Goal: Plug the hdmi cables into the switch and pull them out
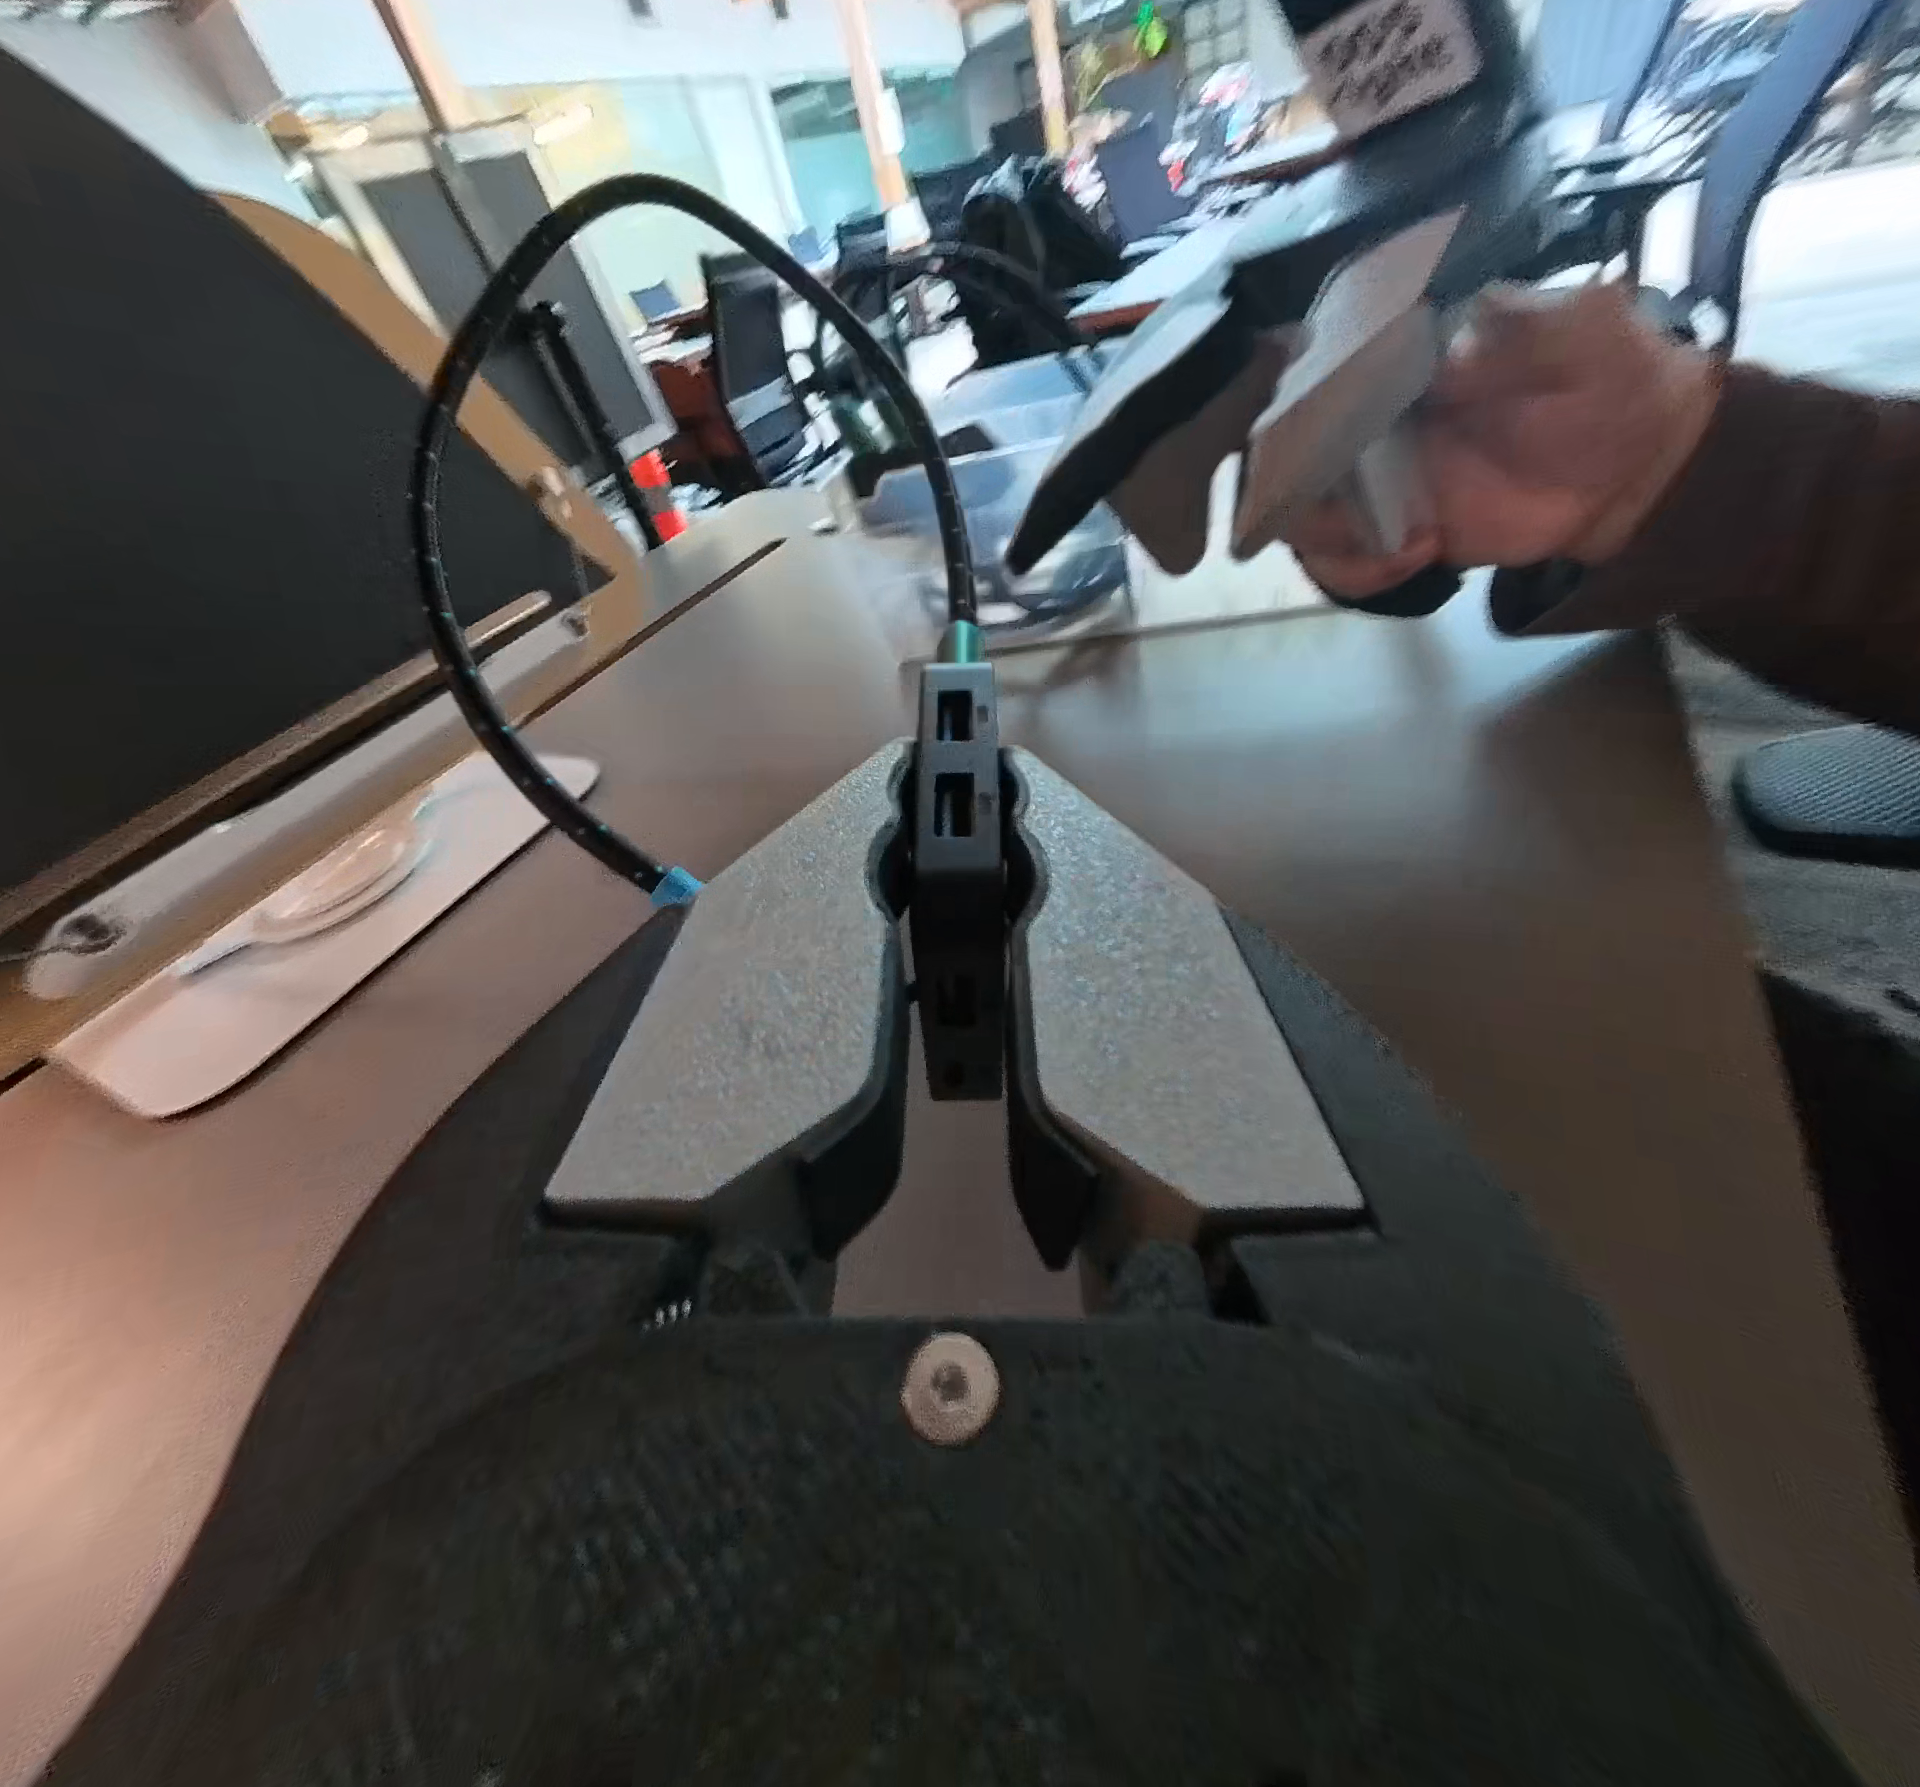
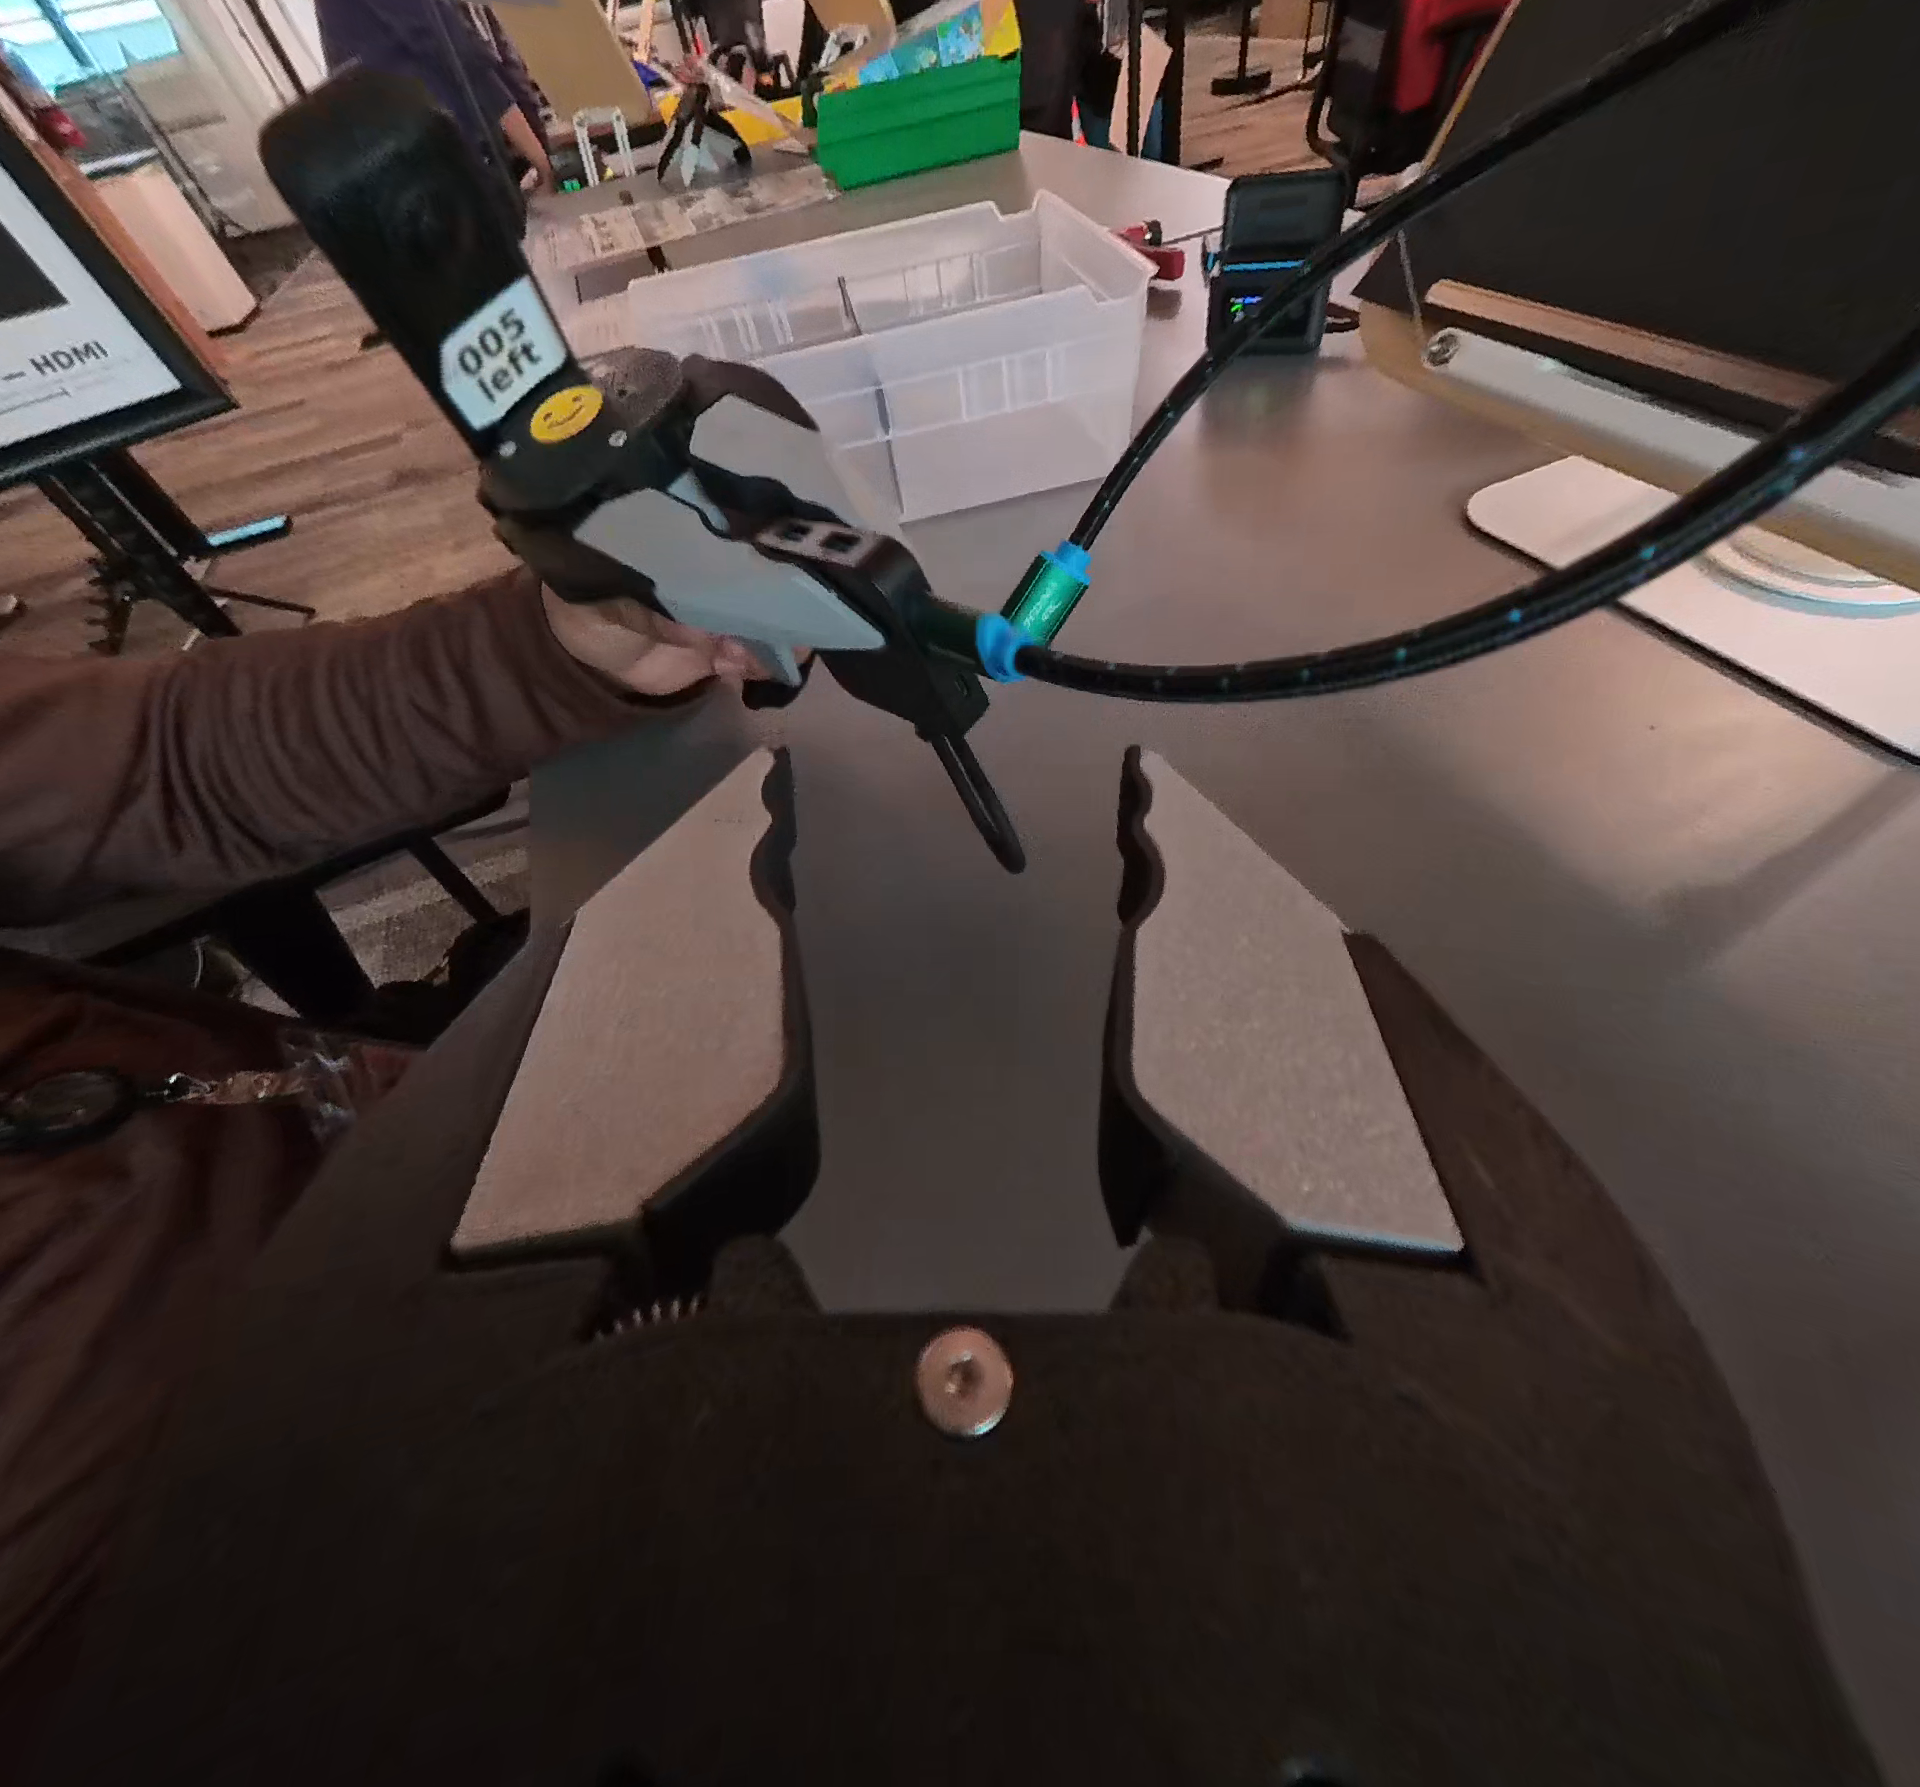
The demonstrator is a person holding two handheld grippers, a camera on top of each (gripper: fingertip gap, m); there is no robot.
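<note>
Bright daylight from far windows — blurred, fisheye-warped edges — glare on table (image 1: pixel 1299 750).

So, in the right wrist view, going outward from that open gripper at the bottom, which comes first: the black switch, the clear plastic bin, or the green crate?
From the right gripper, whose fingers stand open and bare:
1. Switch, just ahead, clamped in the left gripper.
2. Clear plastic bin, mid-table, behind the switch.
3. Green crate, farthest, on the table behind.

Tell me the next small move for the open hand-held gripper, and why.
Probably bring the right hand-held gripper forward onto a green plug: its fingers stand apart holding nothing, while two braided cables sit in the switch clamped by the left hand-held gripper.
</note>
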